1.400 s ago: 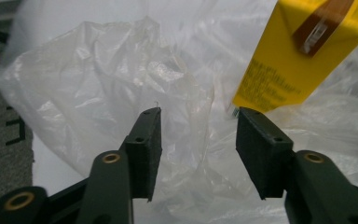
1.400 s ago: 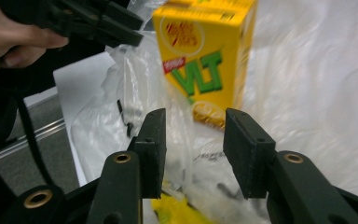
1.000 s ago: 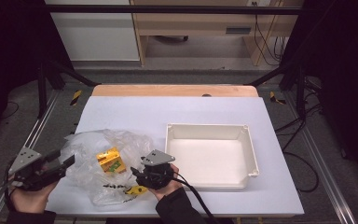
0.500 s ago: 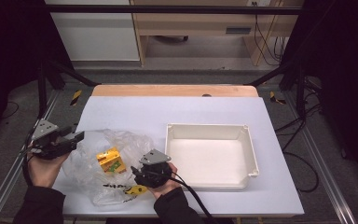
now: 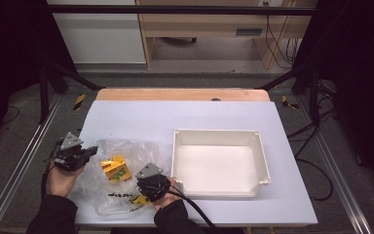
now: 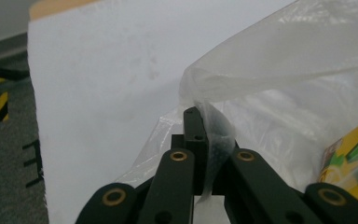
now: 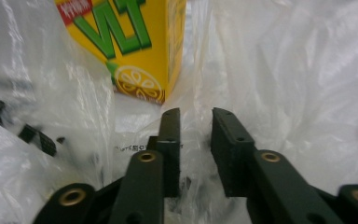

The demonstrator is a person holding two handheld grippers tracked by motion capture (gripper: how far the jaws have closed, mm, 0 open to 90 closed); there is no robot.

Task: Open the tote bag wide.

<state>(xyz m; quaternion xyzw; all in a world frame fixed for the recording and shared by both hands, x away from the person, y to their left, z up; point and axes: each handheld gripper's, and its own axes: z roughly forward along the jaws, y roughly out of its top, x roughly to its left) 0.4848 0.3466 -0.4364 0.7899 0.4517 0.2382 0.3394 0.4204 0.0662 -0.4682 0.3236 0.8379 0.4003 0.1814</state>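
The left gripper [image 6: 200, 154] has its jaws closed on an edge of the clear plastic bag [image 5: 126, 175] at the desk's [image 5: 185, 117] front left. The right gripper [image 7: 196, 140] rests on the bag, jaws parted. A yellow carton [image 5: 115, 168] lies inside the bag, left of the white tray [image 5: 260, 161].

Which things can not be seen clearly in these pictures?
- Yellow carton: top cut off by the right gripper view's edge; full name unreadable.
- Black print on the plastic bag: too small in the high view.
- Left claw: bag film covers its tip in the left gripper view.
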